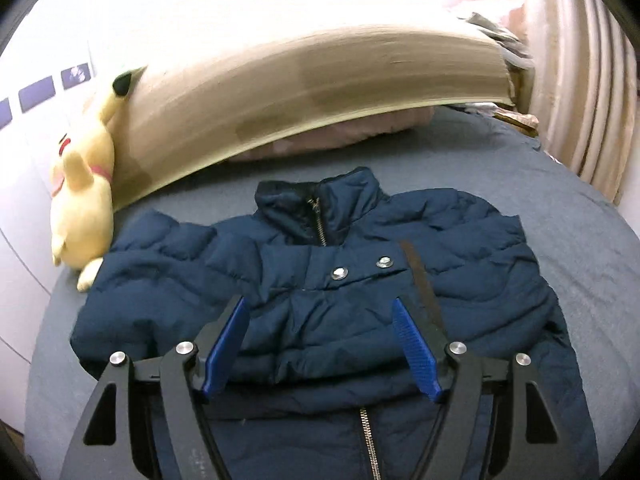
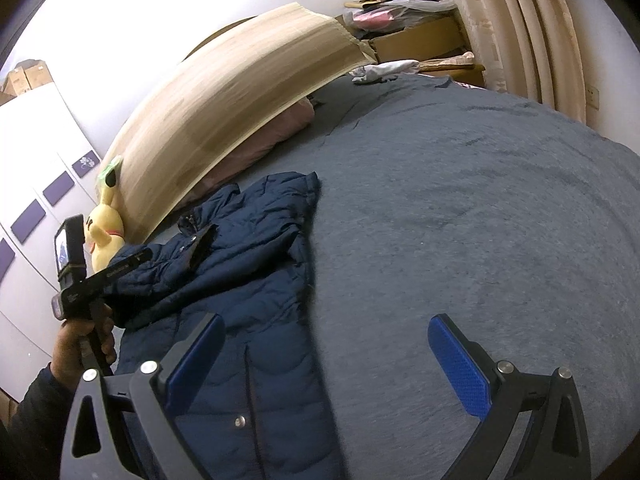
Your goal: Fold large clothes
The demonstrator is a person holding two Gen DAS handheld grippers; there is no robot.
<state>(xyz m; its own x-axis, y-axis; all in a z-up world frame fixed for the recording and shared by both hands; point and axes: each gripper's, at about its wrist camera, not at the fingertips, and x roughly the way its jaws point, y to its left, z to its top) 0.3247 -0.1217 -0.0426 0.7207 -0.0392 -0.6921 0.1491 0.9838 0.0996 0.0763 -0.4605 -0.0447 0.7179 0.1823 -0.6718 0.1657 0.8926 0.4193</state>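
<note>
Hovering over the navy quilted puffer jacket (image 1: 320, 288), the left gripper (image 1: 322, 304) has its two blue-padded jaws spread apart with nothing between them. One jacket lies flat on the grey-blue bed sheet (image 1: 540, 200), sleeves folded across the chest, two silver snaps showing. The right gripper (image 2: 326, 334) is spread wide too, empty, angled down at the jacket's hem edge. Only the right wrist view catches the person's left hand (image 2: 82, 344) wrapped around its handle. Farther back: one yellow plush toy (image 1: 82, 204) against one pale wooden headboard (image 1: 280, 92).
</note>
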